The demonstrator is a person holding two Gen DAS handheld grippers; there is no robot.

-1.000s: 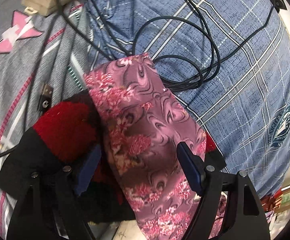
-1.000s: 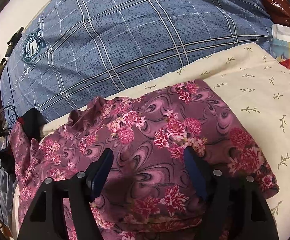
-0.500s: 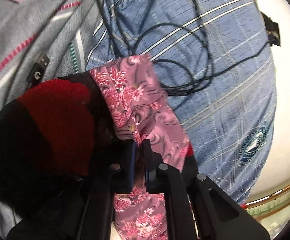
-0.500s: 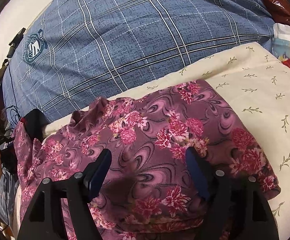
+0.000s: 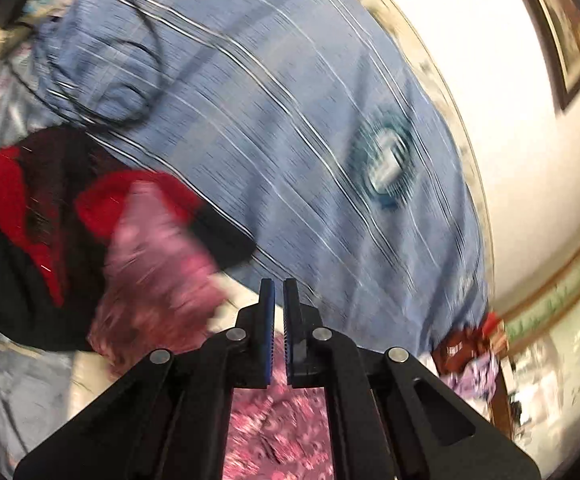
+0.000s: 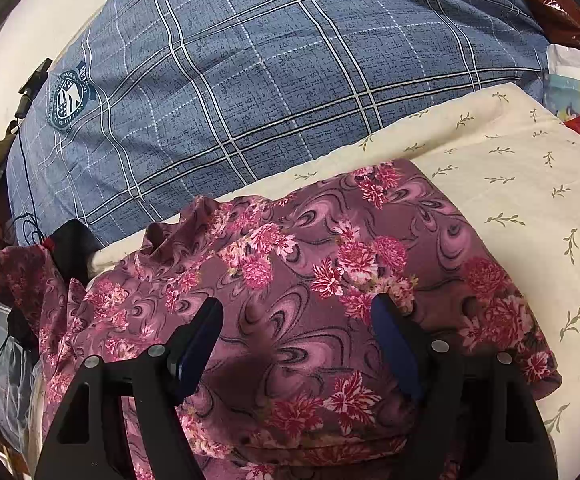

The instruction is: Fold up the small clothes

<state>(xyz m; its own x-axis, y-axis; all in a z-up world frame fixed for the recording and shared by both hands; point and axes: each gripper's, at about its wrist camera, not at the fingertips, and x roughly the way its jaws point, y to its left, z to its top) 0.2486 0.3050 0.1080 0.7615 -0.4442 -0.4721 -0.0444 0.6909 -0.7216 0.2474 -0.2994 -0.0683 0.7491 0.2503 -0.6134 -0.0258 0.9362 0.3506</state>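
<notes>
This was a home, most likely a bedroom, w/ the work done on a bed. A big blue plaid quilt (image 6: 273, 80) w/ a crest badge (image 6: 69, 98) filled most of both views, and a cream pillow or sheet w/ small sprig print (image 6: 530, 184) lay in front of it. Soft clothes lay about: a purple floral garment (image 6: 310, 280) on the cream bedding, plus a red and black knit piece (image 5: 29, 216) beside it. Black cables (image 5: 101, 80) trailed over the quilt. A plain cream wall (image 5: 510, 120) rose behind, w/ a dark-framed picture (image 5: 570, 40) hung on it. Plastic bags and packets (image 6: 570, 80) were piled at the bed's edge, typical household clutter.
</notes>
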